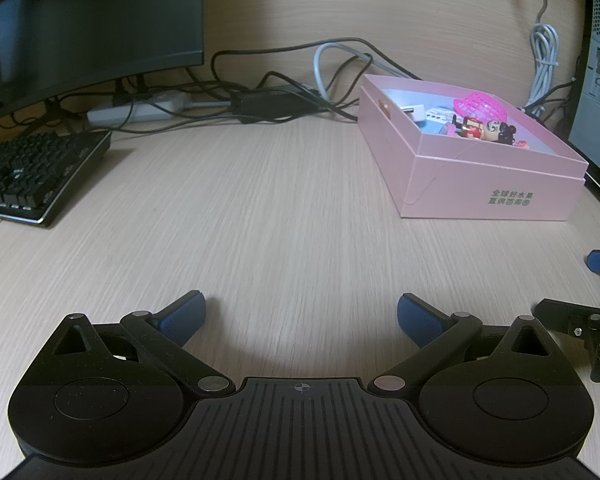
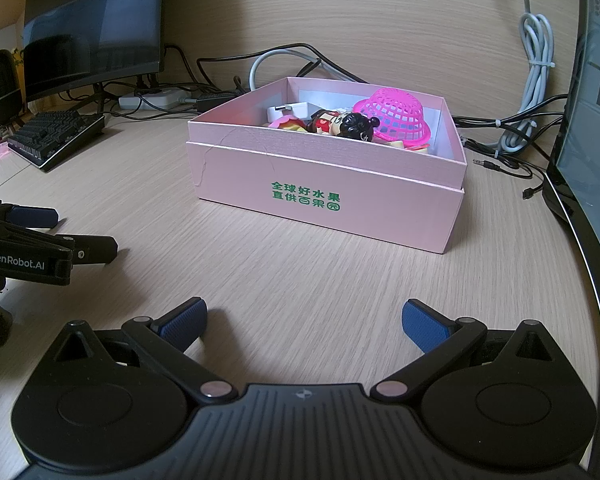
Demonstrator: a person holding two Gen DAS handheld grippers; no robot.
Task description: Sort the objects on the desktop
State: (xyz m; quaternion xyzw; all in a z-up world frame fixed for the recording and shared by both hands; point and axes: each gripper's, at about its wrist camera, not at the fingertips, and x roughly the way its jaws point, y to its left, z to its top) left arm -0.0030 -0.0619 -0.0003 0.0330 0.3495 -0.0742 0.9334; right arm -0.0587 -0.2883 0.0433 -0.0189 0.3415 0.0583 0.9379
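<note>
A: Item one, container?

B: Pink box [image 2: 324, 184], lid nested under it, standing on the worktop [image 2: 300, 280]. Already inside: a pink mesh basket [image 2: 396, 118], a dark-haired doll figure [image 2: 348, 125], a white adapter [image 2: 296, 110] and smaller pieces too jumbled to name.

A: Bearing from each claw?

B: From the right claw [image 2: 305, 320], straight ahead, printed long wall square to it. From the left claw [image 1: 301, 316], ahead and well off to the right, long axis running diagonally away. The right claw is the nearer.

A: Claw states?

B: Both spread wide with nothing between the pads. They sit side by side; the right one's tip shows at the left view's right edge.

A: Loose items still outside the box?

B: None on the bare worktop between claws and box. Something small and pink lies at the far left, beyond the keyboard [image 2: 56, 140]; too small to identify.

A: Clearance?

B: Judged ample in front. Cables [image 2: 536, 80] crowd behind and to the right of the box; a monitor base closes the right edge.
</note>
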